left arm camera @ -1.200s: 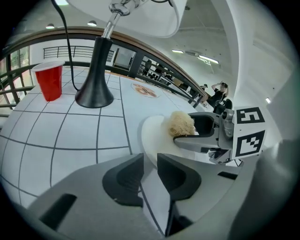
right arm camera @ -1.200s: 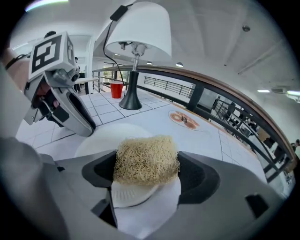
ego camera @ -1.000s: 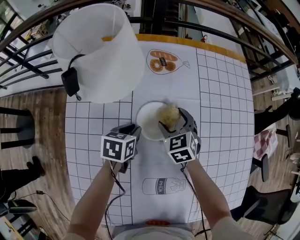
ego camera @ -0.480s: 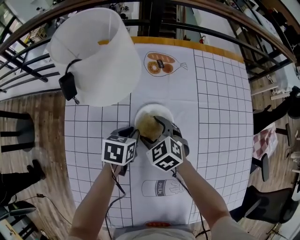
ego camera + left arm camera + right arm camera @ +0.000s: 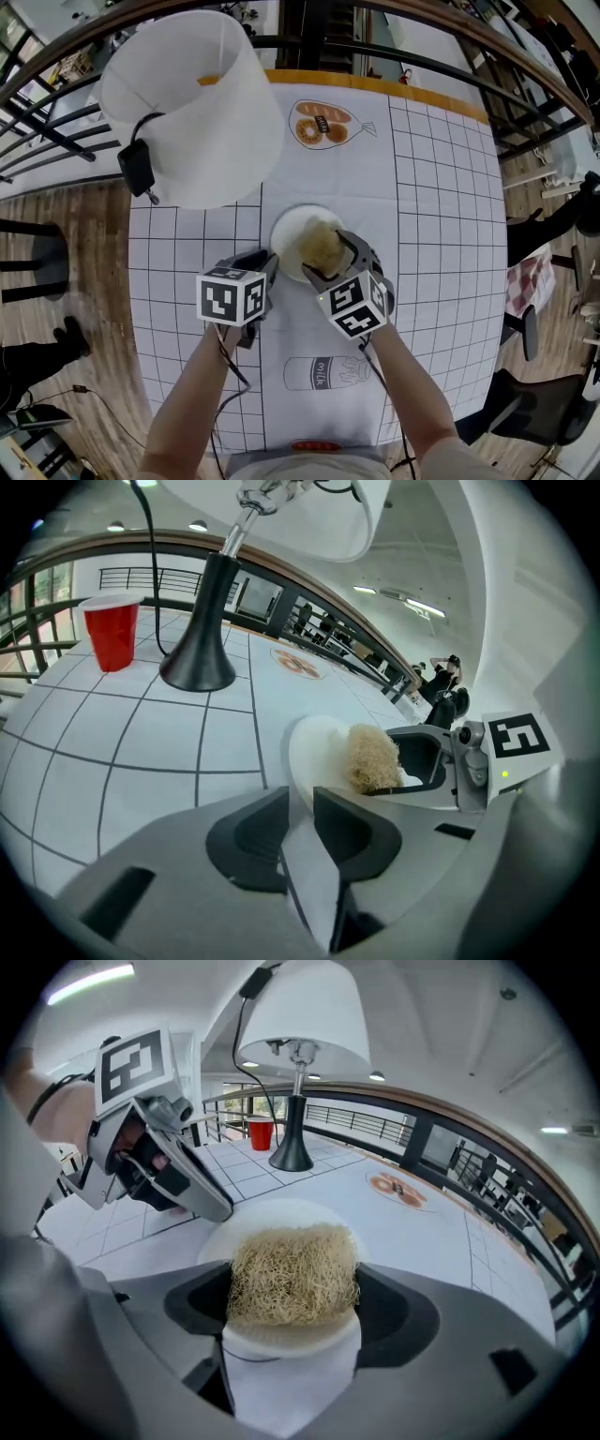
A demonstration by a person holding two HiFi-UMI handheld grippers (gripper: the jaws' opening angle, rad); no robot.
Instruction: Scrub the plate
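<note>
A white plate [image 5: 292, 227] lies on the checked tablecloth. My left gripper [image 5: 269, 264] is shut on its near left rim; in the left gripper view the rim [image 5: 302, 789] is pinched between the two jaws. My right gripper [image 5: 325, 255] is shut on a tan fibrous scrubber [image 5: 319, 246], which rests on the plate's middle-right. In the right gripper view the scrubber [image 5: 292, 1274] fills the gap between the jaws, with the plate [image 5: 281, 1211] under and beyond it and the left gripper [image 5: 202, 1202] at the plate's left edge.
A table lamp with a large white shade [image 5: 192, 103] and a black base [image 5: 199, 663] stands at the far left, its cord switch [image 5: 137, 167] hanging. A red cup [image 5: 112, 630] is beyond it. Printed bread [image 5: 323, 124] and milk [image 5: 328, 372] pictures mark the cloth.
The right gripper swept the scrubber across the plate, from its right side over to the left, then back toward the middle-right. The left gripper kept its hold on the rim.
</note>
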